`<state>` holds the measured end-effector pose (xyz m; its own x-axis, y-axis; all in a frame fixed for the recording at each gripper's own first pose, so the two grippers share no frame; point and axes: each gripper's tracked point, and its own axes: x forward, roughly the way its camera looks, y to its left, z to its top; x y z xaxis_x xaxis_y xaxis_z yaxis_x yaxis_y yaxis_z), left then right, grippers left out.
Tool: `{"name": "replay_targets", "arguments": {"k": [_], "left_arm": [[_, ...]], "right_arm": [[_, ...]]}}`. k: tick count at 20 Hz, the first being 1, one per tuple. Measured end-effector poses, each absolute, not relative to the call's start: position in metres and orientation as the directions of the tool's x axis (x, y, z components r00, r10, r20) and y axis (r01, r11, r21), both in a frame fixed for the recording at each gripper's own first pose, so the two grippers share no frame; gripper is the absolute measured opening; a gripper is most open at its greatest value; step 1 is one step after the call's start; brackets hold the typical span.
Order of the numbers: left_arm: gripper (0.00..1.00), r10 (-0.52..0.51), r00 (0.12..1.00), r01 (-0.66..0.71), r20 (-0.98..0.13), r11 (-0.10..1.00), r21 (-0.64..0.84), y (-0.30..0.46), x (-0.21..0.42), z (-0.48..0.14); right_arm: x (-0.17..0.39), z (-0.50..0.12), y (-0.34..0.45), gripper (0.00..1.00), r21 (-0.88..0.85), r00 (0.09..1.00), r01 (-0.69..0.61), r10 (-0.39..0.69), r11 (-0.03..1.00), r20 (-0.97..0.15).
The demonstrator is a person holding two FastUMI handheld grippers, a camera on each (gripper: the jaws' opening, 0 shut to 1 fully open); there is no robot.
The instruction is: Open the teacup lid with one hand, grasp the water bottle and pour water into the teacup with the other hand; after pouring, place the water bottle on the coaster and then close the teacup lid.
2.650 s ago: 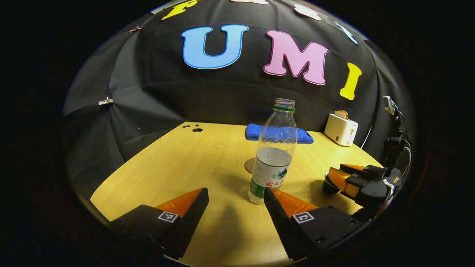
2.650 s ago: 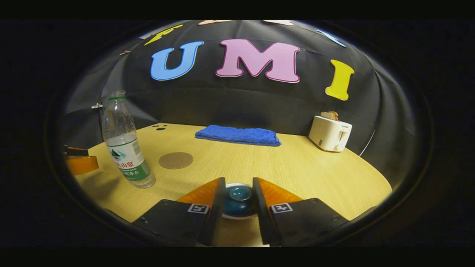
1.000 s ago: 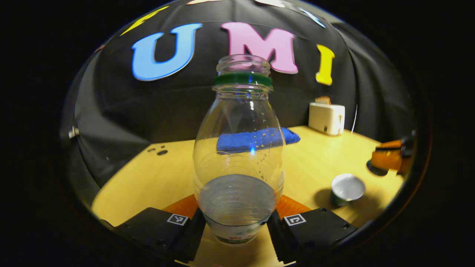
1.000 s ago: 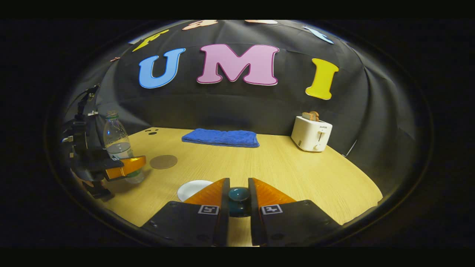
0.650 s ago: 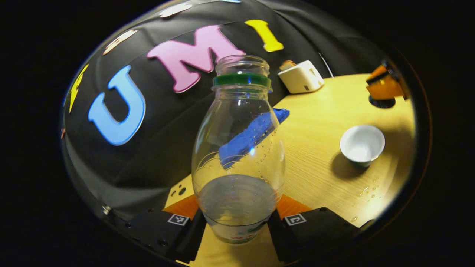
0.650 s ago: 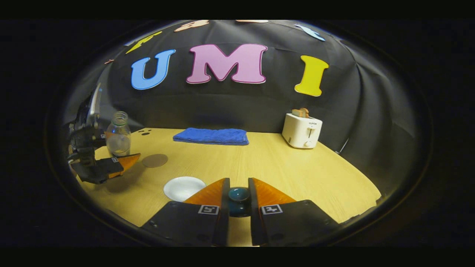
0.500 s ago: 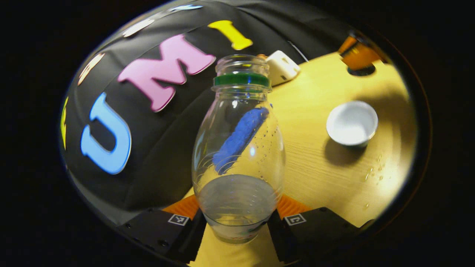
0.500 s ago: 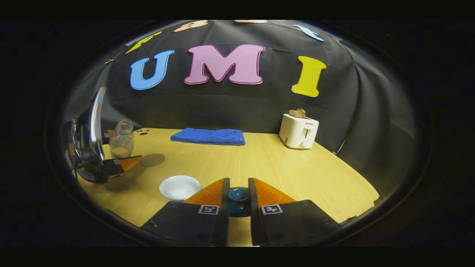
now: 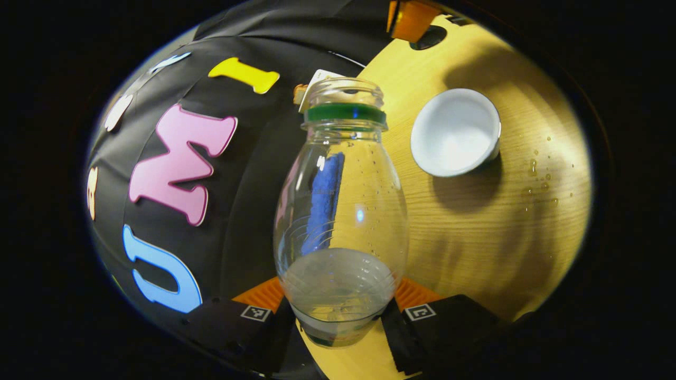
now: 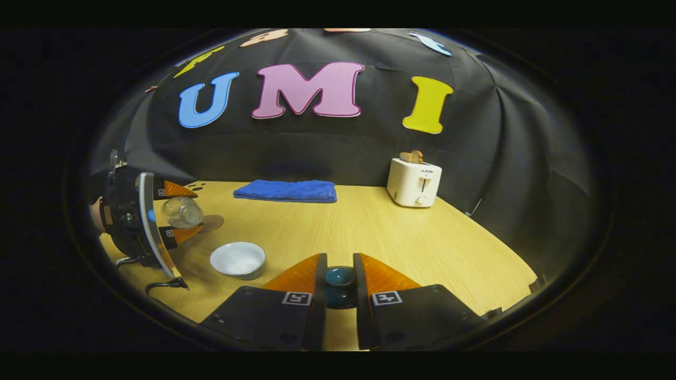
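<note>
My left gripper (image 9: 338, 311) is shut on the base of a clear water bottle (image 9: 340, 221) with a green neck ring and no cap. The bottle is tipped far over on its side, and its mouth lies left of the open white teacup (image 9: 454, 132). No stream shows. In the right gripper view the left gripper (image 10: 177, 211) holds the tilted bottle (image 10: 182, 211) above the round brown coaster (image 10: 211, 223), beside the teacup (image 10: 237, 259). My right gripper (image 10: 339, 277) is shut on the knob of the teal teacup lid (image 10: 339, 287), near the table's front edge.
A folded blue towel (image 10: 285, 190) lies at the back of the wooden table (image 10: 396, 237), and a white toaster (image 10: 413, 182) with toast stands at the back right. Water drops (image 9: 538, 179) dot the table beside the teacup.
The left gripper closed on the bottle, lifted it and has rolled it steadily further over toward the teacup. The right gripper lifted the lid off the cup and carried it right.
</note>
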<state>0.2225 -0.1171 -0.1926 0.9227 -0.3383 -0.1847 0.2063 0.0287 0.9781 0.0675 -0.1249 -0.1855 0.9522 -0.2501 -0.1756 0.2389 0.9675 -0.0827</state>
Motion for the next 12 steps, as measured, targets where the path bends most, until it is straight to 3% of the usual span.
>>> {"name": "replay_targets", "arguments": {"k": [12], "left_arm": [[0.74, -0.391, 0.902, 0.087, -0.181, -0.246, 0.965, -0.144, 0.245, -0.192]], "right_arm": [[0.059, -0.191, -0.138, 0.31, -0.076, 0.949, 0.247, -0.257, 0.966, -0.182]]}}
